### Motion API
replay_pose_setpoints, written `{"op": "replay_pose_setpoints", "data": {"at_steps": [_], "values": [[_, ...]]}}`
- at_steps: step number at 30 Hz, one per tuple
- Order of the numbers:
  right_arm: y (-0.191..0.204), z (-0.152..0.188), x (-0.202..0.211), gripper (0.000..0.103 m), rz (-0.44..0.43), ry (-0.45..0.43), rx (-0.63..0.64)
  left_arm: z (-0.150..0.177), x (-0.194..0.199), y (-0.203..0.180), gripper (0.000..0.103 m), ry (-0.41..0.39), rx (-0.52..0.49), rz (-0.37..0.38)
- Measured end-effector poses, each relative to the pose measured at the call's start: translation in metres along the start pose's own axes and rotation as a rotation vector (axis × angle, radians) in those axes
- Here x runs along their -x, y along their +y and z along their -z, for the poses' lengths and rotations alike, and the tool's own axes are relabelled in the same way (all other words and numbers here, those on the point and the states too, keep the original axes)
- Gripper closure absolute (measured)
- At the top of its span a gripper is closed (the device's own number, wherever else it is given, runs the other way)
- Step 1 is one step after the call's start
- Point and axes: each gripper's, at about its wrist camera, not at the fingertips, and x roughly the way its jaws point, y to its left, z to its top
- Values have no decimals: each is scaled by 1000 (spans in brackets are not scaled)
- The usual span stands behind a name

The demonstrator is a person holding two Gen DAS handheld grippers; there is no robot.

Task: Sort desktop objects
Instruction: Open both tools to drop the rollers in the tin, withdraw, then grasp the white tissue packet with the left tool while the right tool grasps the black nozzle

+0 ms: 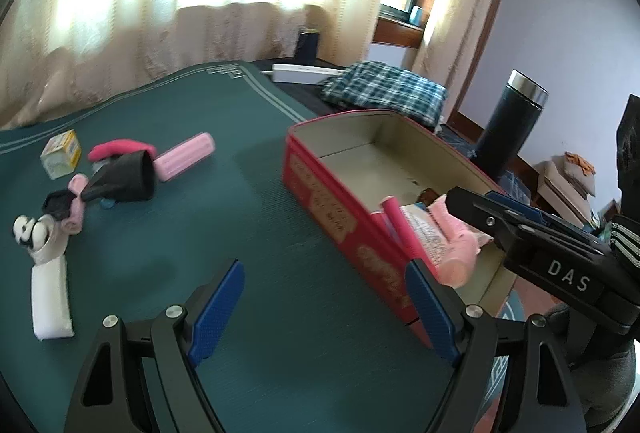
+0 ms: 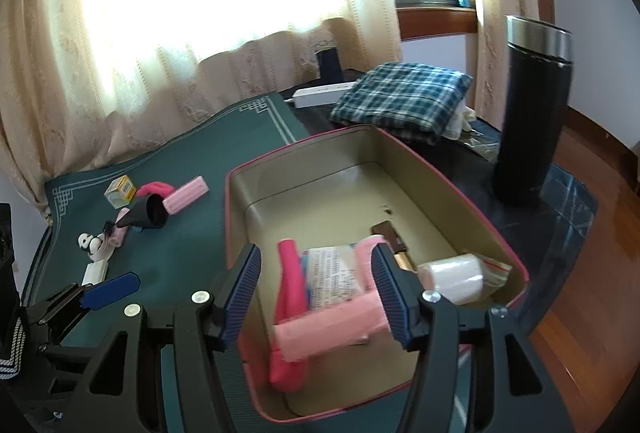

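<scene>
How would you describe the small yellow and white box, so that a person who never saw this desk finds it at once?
Start from the green desk mat, on the side away from the red tin. There lies a cluster of pink and black things, and the small box stands at its far edge, towards the curtain, beside the pink fabric piece. It is the only yellow and white cardboard cube there.

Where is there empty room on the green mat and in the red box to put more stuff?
The green mat is bare between the red box and the toy pile around the black cone. The box's far end is free. Its near end is crowded with the pink roller and white roll.
</scene>
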Motion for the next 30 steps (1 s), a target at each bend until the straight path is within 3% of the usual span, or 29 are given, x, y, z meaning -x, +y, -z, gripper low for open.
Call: {"op": "replay_pose_setpoints", "data": {"at_steps": [16,30], "values": [[64,7,-12,35,-62,31,80,26,24,85,19,-19,149,-106],[119,20,-36,33,-123,99,160,41,38,180,19,-47,278,-313]]}}
